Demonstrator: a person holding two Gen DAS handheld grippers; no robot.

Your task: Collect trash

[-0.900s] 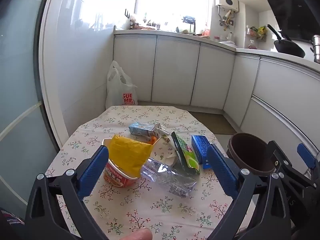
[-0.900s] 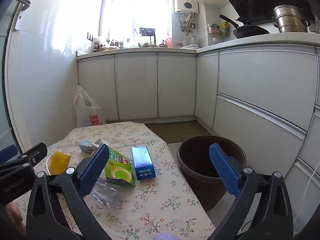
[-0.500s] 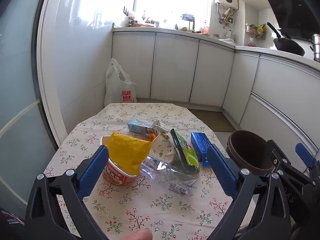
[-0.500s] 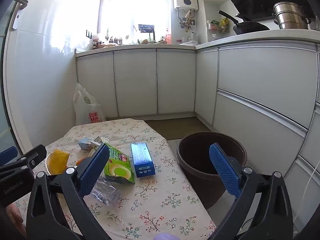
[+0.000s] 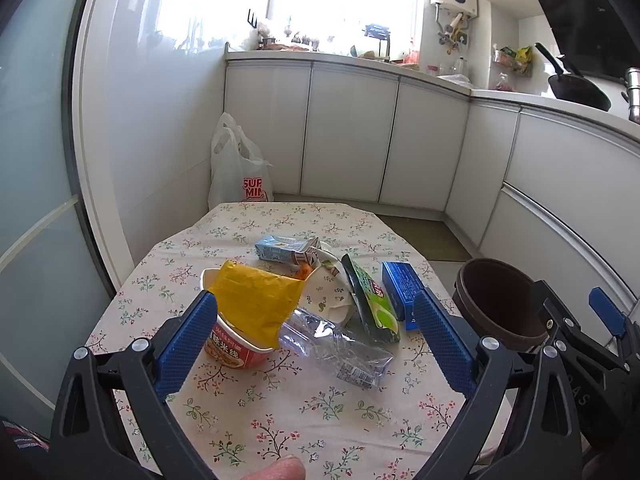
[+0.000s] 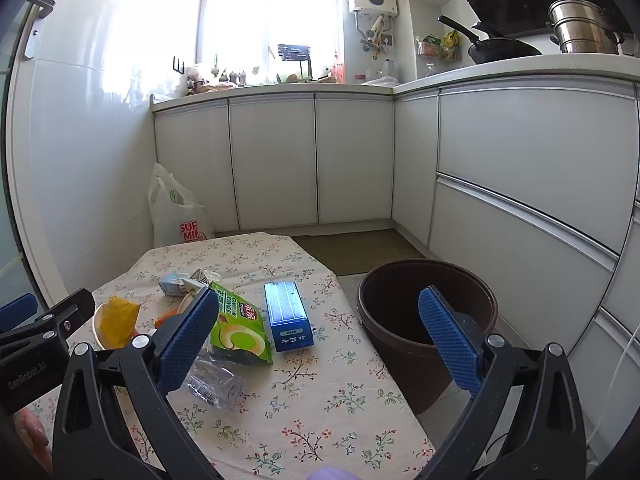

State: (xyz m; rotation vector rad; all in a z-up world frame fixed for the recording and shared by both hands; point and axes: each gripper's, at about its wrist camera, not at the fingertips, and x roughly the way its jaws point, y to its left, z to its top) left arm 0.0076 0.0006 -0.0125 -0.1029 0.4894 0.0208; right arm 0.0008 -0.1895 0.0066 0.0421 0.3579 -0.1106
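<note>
Done: nothing visible in the round brown plastic bin.
Left: all litter on the floral-clothed worktop.
Left hand-held gripper: wide open, empty.
Right hand-held gripper: wide open, empty.

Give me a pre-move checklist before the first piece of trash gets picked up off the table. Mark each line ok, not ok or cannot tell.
1. Left tongs open and holding nothing: ok.
2. Right tongs open and holding nothing: ok.
3. Brown bin upright beside the table's right edge, mouth unobstructed: ok.
4. Blue box lies flat and apart from the green packet, free to grasp from both sides: ok.
5. Crushed clear bottle free to lift: not ok; its neck end lies under the yellow wrapper that hangs out of the noodle cup.
6. Bin already holding anything: cannot tell; its bottom is in shadow.
</note>
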